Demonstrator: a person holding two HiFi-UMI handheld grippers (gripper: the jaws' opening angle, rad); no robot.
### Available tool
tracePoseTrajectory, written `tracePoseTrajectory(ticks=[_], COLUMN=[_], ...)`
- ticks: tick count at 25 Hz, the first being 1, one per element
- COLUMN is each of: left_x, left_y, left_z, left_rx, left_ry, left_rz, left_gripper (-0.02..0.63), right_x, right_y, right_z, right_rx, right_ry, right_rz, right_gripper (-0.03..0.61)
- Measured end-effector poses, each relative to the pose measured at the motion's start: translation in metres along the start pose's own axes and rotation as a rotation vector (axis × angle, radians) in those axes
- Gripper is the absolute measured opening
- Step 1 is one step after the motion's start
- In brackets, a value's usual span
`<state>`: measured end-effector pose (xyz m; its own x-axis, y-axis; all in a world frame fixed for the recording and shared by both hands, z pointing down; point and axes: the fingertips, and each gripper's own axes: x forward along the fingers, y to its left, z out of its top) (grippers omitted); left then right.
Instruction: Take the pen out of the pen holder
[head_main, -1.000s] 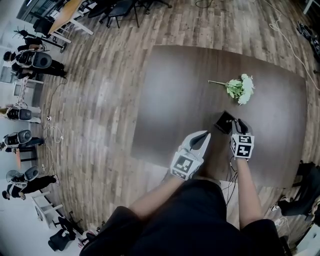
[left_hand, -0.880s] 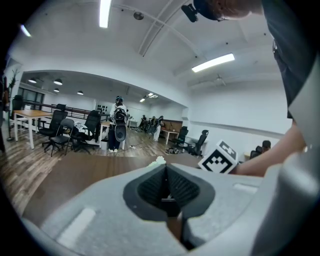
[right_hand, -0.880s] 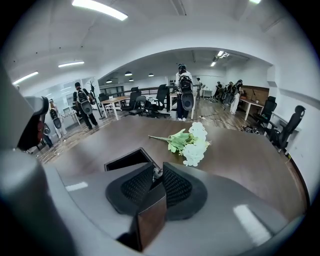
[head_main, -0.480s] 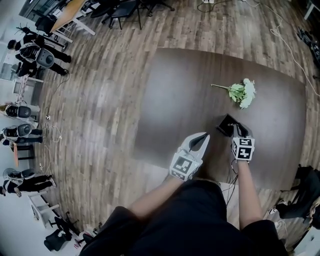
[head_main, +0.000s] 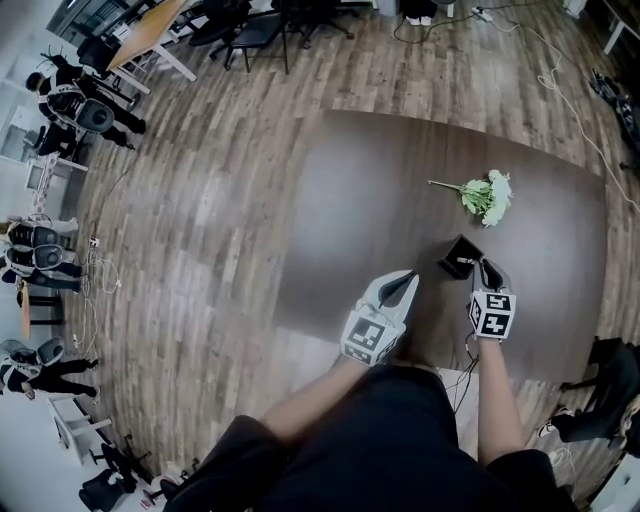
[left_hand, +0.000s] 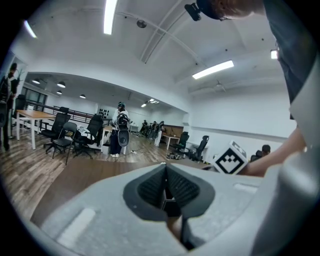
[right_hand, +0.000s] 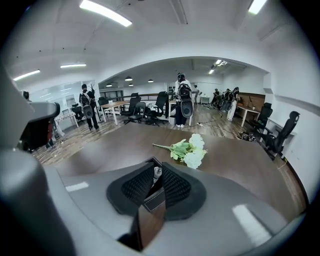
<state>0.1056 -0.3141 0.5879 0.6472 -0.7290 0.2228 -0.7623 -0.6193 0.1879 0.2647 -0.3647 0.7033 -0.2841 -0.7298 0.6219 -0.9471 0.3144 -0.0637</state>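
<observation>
The dark square pen holder (head_main: 459, 257) stands on the brown table (head_main: 370, 190), just ahead of my right gripper (head_main: 487, 268). In the right gripper view the right gripper (right_hand: 156, 176) is shut with the pen's silver end (right_hand: 156, 172) pinched between its pads. The holder's brown stitched wall (right_hand: 152, 200) fills the gap nearer the camera, and the rest of the pen is hidden. My left gripper (head_main: 405, 278) hangs over the table's near edge, left of the holder. In its own view the left gripper (left_hand: 165, 175) is shut on nothing.
A bunch of white and green flowers (head_main: 487, 195) lies on the table beyond the holder, also seen as the flowers (right_hand: 188, 149) in the right gripper view. Office chairs (head_main: 260, 25) and desks stand on the wooden floor at the back. People stand at far left (head_main: 75, 105).
The right gripper's fingers have drawn together at the pen holder. Both grippers have come back slightly toward my body, and the head view has shifted a little.
</observation>
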Motion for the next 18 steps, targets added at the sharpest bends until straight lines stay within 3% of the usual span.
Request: tracePoseTrajectory(ticks=[18], left_x=[-0.027], left_y=[0.001], left_z=[0.055], left_rx=[0.029], left_ry=[-0.077], left_rz=[-0.071], left_gripper=[0.003], right_x=[-0.107], right_y=[0.049], right_z=[0.079], right_rx=[-0.013], right_ry=[-0.204], right_rz=[-0.061], right_gripper=[0.049])
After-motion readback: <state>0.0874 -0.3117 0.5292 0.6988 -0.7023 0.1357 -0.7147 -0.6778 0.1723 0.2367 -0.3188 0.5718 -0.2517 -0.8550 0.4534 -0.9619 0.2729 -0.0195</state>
